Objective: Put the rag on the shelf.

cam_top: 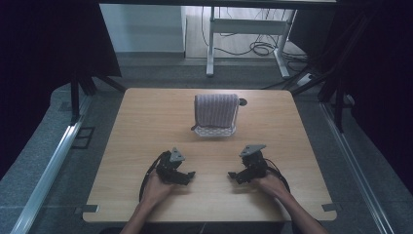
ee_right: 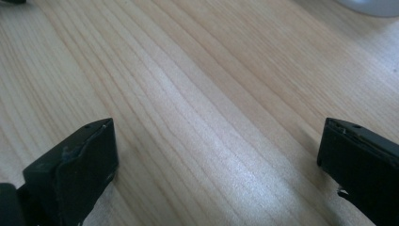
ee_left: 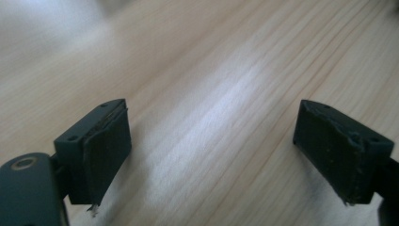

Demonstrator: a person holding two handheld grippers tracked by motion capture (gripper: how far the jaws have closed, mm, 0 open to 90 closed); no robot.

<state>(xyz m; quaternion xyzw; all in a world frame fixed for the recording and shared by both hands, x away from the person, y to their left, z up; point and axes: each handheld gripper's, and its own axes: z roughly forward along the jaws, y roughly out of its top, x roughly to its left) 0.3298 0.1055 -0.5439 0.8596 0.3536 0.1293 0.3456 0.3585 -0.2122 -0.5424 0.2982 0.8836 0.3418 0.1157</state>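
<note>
Near edge of wooden table: two hands, each holding one gripper.

Left gripper low over wood, jaws spread wide, nothing between them; in left gripper view only bare wood grain between pads.

Right gripper same: jaws wide apart, empty, only table surface between.

Two grippers apart from each other, tips pointing inward.

Farther, past table middle: one striped grey-purple towel draped over one white rack, well apart from both grippers.
</note>
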